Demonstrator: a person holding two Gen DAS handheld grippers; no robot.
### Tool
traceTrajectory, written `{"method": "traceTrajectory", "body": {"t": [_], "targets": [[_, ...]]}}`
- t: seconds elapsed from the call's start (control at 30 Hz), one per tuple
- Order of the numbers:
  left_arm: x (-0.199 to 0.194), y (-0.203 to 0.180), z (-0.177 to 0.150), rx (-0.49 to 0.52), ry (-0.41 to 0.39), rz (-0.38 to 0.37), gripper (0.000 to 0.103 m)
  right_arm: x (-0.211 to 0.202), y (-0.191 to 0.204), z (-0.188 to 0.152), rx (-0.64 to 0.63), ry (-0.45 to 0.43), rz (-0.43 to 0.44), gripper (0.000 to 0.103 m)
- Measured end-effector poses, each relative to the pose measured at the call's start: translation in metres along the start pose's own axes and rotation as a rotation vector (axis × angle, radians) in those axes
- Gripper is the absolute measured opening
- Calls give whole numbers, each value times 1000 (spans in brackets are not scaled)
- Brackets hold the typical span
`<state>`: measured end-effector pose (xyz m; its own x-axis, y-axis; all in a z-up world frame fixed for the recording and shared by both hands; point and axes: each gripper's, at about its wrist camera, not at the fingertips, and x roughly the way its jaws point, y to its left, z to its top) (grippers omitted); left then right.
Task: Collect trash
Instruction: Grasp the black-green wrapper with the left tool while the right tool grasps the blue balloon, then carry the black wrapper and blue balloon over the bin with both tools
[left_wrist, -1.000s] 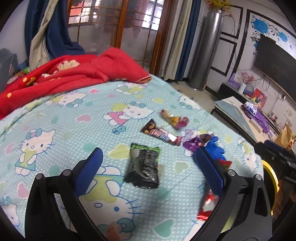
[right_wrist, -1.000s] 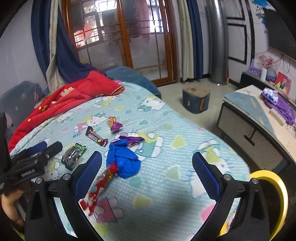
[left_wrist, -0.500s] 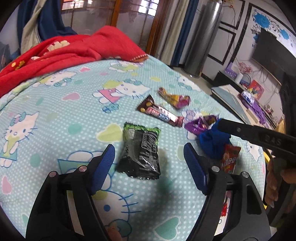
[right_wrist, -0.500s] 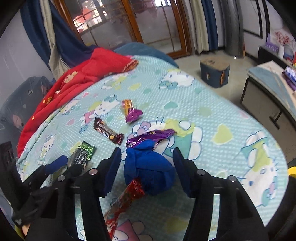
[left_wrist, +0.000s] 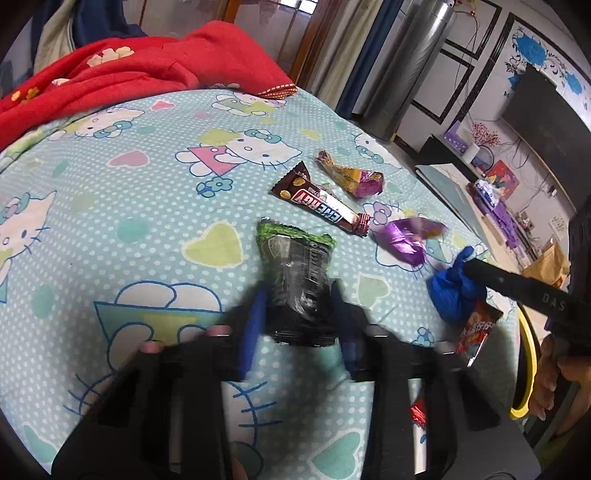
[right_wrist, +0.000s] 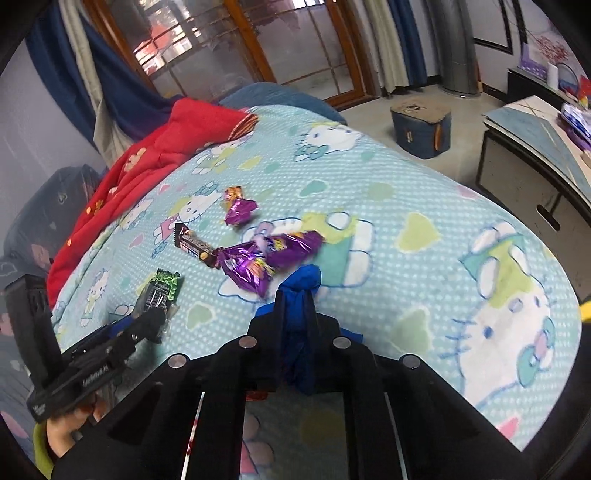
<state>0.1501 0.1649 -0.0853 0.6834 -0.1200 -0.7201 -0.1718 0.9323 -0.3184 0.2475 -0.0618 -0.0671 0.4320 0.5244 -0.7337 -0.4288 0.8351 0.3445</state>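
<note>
Soft, even daylight from the glazed wooden doors (right_wrist: 236, 55) behind the bed, faint shadows on the cartoon-print sheet (left_wrist: 110, 229), strong fisheye bending and dark vignette at the edges, left gripper (left_wrist: 299, 314) motion-blurred, distant room slightly hazy.

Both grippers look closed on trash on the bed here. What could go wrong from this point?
The left gripper pinches only the near end of the black packet; it could slip or tear when lifted. The right gripper squeezes the soft blue wad, which may sag out. The red wrapper lies partly under the wad and may be dragged off the bed.
</note>
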Motion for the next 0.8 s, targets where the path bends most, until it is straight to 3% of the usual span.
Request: {"method": "traceTrajectory", "body": {"t": [0.13, 0.37, 0.8], "targets": [[-3, -9, -1, 37, -9, -15, 19, -16, -15, -8, 40, -30, -6, 9], [-24, -38, -4, 138, -90, -35, 18, -51, -32, -24, 75, -129, -24, 7], [-47, -96, -11, 190, -130, -183, 18, -104, -52, -41, 87, -231, -45, 6]]}}
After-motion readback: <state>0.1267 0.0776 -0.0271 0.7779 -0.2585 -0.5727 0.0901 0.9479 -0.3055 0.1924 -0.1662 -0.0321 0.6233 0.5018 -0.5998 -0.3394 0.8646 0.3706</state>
